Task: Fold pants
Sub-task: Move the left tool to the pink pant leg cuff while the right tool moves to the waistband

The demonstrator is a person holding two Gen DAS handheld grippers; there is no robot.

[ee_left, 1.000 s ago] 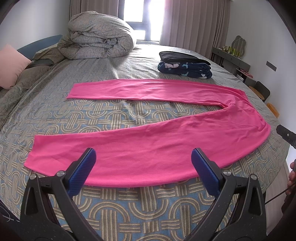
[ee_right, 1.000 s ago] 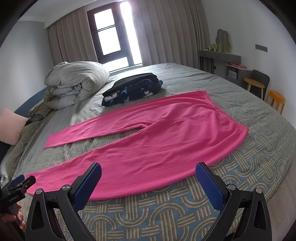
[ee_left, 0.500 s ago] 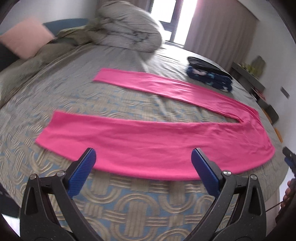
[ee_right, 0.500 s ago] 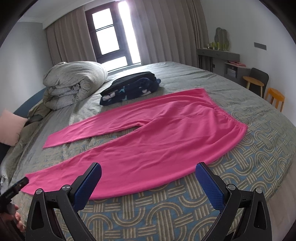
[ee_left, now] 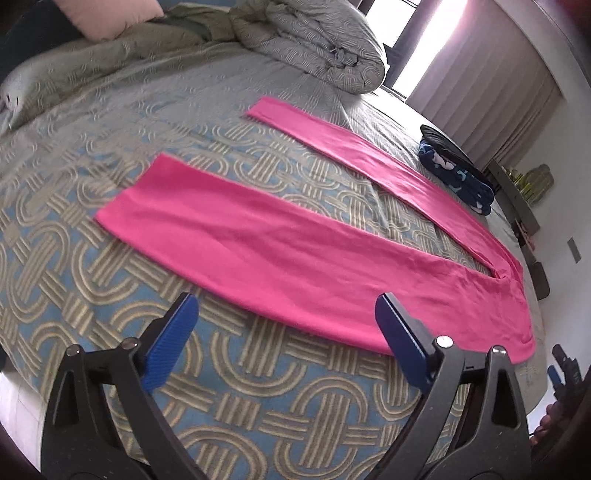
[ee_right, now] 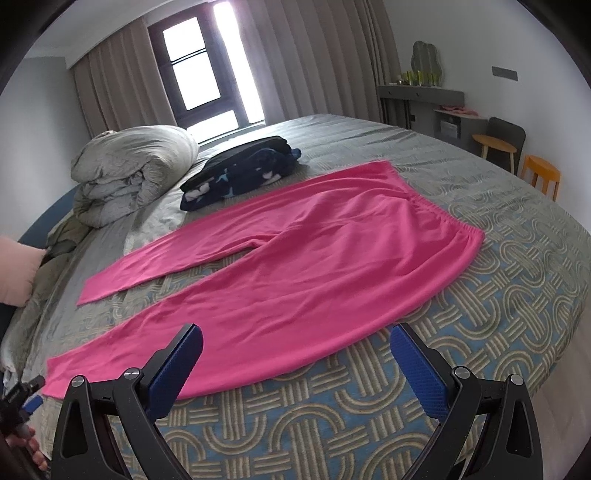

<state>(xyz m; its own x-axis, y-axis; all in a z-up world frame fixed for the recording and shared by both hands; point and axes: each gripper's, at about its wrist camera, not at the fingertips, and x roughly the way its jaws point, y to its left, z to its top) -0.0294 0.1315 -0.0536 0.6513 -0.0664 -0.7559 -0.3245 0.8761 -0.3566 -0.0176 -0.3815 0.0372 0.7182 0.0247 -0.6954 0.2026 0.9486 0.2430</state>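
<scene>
Bright pink pants [ee_left: 295, 240] lie flat on the patterned bedspread [ee_left: 240, 387], legs spread apart in a V. In the right wrist view the pants [ee_right: 295, 266] show their waistband at the right and both leg ends at the left. My left gripper [ee_left: 286, 314] hovers just short of the near leg's lower edge; its jaws stand wide and are closing, with nothing between them. My right gripper [ee_right: 295, 347] hangs over the near edge of the pants by the thigh, open and empty. The left gripper also shows at the lower left of the right wrist view.
A rolled grey duvet [ee_right: 136, 177] and a pink pillow [ee_left: 110, 16] lie at the head of the bed. A folded dark stack of clothes [ee_right: 240, 170] sits beyond the pants. A shelf, a chair and orange stools [ee_right: 541, 173] stand by the right wall.
The left gripper has swung towards the leg ends and rolled, so the pants now run slantwise across its view. The right gripper has come slightly nearer the pants.
</scene>
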